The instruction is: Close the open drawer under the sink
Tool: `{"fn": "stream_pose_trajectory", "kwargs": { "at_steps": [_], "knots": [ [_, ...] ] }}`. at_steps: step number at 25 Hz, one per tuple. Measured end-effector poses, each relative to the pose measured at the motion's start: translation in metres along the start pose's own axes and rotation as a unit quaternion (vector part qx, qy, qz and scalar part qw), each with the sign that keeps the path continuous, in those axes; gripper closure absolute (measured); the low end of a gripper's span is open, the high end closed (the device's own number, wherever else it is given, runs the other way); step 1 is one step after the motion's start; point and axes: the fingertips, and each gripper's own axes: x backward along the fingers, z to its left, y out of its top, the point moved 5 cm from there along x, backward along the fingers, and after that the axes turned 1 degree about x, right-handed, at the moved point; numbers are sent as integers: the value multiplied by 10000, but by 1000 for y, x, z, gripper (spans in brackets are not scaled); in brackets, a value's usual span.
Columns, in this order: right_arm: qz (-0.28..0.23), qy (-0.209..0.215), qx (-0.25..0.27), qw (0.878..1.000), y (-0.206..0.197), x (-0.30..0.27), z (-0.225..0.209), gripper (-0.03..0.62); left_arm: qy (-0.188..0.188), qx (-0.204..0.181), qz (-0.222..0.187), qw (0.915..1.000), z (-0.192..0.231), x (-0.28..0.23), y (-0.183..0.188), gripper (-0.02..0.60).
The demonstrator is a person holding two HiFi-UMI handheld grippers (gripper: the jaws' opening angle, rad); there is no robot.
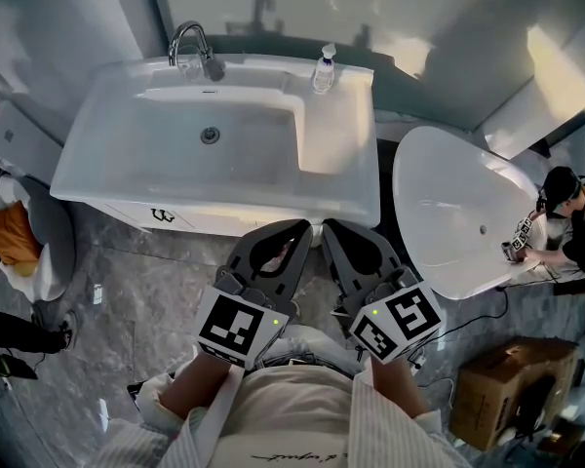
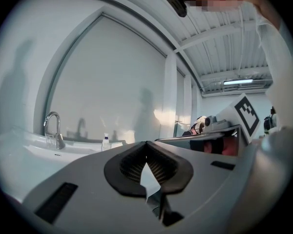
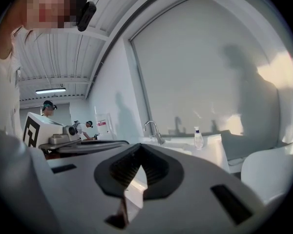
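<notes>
From the head view I look down on a white sink (image 1: 341, 135) with a chrome faucet (image 1: 193, 47) and a soap bottle (image 1: 323, 69). Below its front edge shows the white cabinet front (image 1: 214, 220) with a dark handle (image 1: 163, 215); how far the drawer stands out I cannot tell. My left gripper (image 1: 302, 226) and right gripper (image 1: 329, 228) are held side by side near my chest, tips just short of that front, both shut and empty. The left gripper view shows its jaws (image 2: 146, 145) meeting, the sink (image 2: 34, 147) behind. In the right gripper view the jaws (image 3: 139, 146) also meet.
A white oval bathtub (image 1: 448, 213) stands right of the sink, with a person (image 1: 565, 213) working beyond it. A cardboard box (image 1: 512, 388) sits on the marble floor at the lower right. At the left are a round seat with an orange item (image 1: 15, 237) and someone's shoe (image 1: 63, 328).
</notes>
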Motion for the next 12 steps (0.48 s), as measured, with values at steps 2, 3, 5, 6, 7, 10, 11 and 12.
{"fn": "stream_pose_trajectory", "kwargs": {
  "at_steps": [2, 3, 5, 6, 7, 10, 11, 12],
  "knots": [
    [26, -10, -17, 10000, -2, -1, 0, 585, 3, 10, 23, 10000, 2, 1, -1, 566],
    [42, -12, -21, 10000, -2, -2, 1, 585, 1, -4, 28, 10000, 3, 1, -2, 566],
    [66, -17, -16, 10000, -3, -3, 1, 585, -4, -36, 22, 10000, 5, 1, -3, 566],
    [73, -19, -15, 10000, -3, -3, 2, 585, -4, -31, 23, 10000, 5, 1, -3, 566],
    [78, -21, -15, 10000, -3, -4, 2, 585, -3, -4, 36, 10000, 6, 2, -3, 566],
    [94, -34, -24, 9999, -5, -5, 2, 585, -6, 87, 91, 9999, 7, 3, -5, 566],
    [102, -39, -29, 9999, -6, -5, 2, 585, -12, 94, 86, 9999, 7, 2, -4, 566],
    [110, -43, -33, 9999, -6, -6, 3, 585, -16, 82, 79, 9999, 8, 2, -4, 566]
  ]
}}
